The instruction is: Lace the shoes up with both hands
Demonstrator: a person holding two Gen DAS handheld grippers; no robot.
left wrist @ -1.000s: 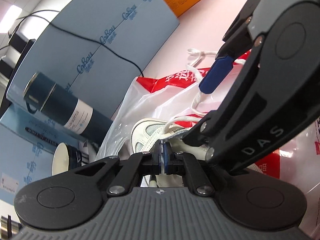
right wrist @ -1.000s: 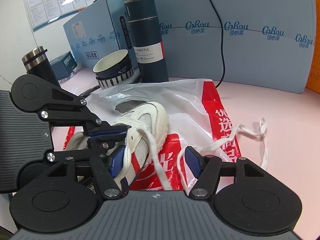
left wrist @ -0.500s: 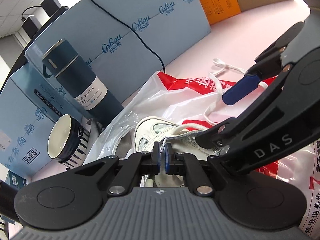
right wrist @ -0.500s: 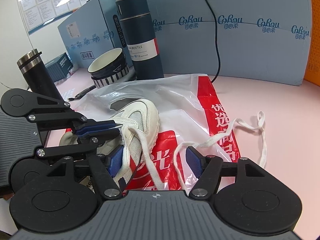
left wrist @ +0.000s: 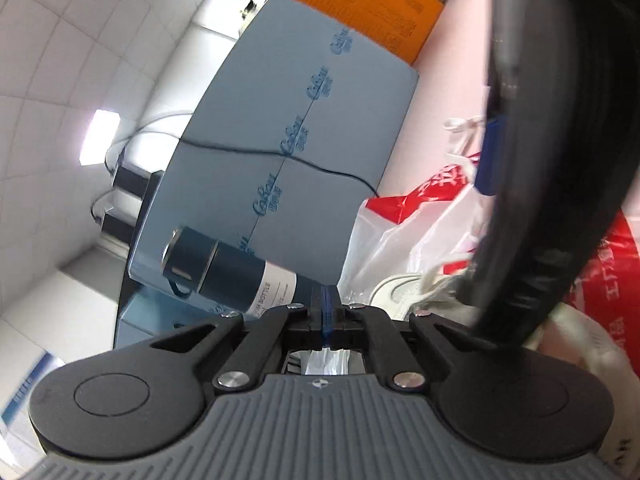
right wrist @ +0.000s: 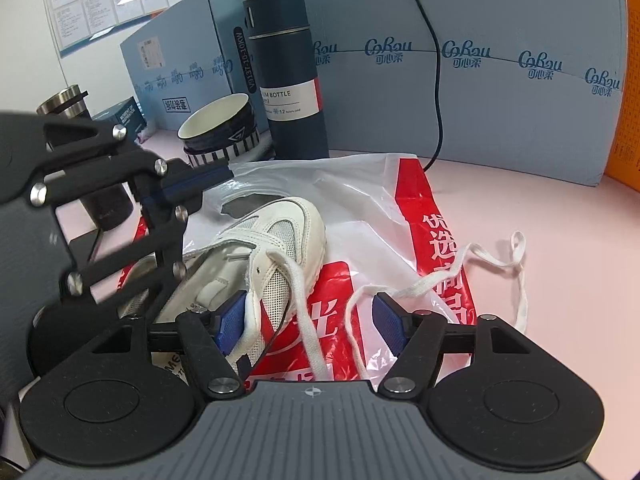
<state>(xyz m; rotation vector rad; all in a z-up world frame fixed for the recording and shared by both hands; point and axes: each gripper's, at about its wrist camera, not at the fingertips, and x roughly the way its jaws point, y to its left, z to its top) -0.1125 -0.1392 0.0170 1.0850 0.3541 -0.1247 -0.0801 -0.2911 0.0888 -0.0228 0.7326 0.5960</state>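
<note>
Lace slack and crowded room around the sneaker

Risk sits mostly with the flat white cotton shoelace (right wrist: 298, 292), which trails from the upper eyelets of the white mesh-and-leather sneaker (right wrist: 280, 236) down the centre of the right wrist view and loops away toward the right edge of the frame. The right gripper (right wrist: 310, 318) has its blue pads spread wide, one pad beside the shoe's side wall, the lace running loose between them and gripped by neither. If it closes here it may pinch the shoe's collar as well as the lace, or miss the lace altogether.

The left gripper (left wrist: 329, 312) has its pads pressed together; nothing can be seen between them in either view, so I judge it empty. In the right wrist view it hangs at the left of the frame, above the shoe's heel end. A pull on the lace with the shoe unheld could drag the sneaker across the slippery red-and-white plastic bag (right wrist: 432, 240) beneath it.

Room is tight at upper left: a striped ceramic bowl (right wrist: 218, 132) and a tall dark-blue vacuum bottle (right wrist: 288, 76) stand just behind the bag. The pink tabletop (right wrist: 560, 220) at right lies open, with only the lace's loop on it.
</note>
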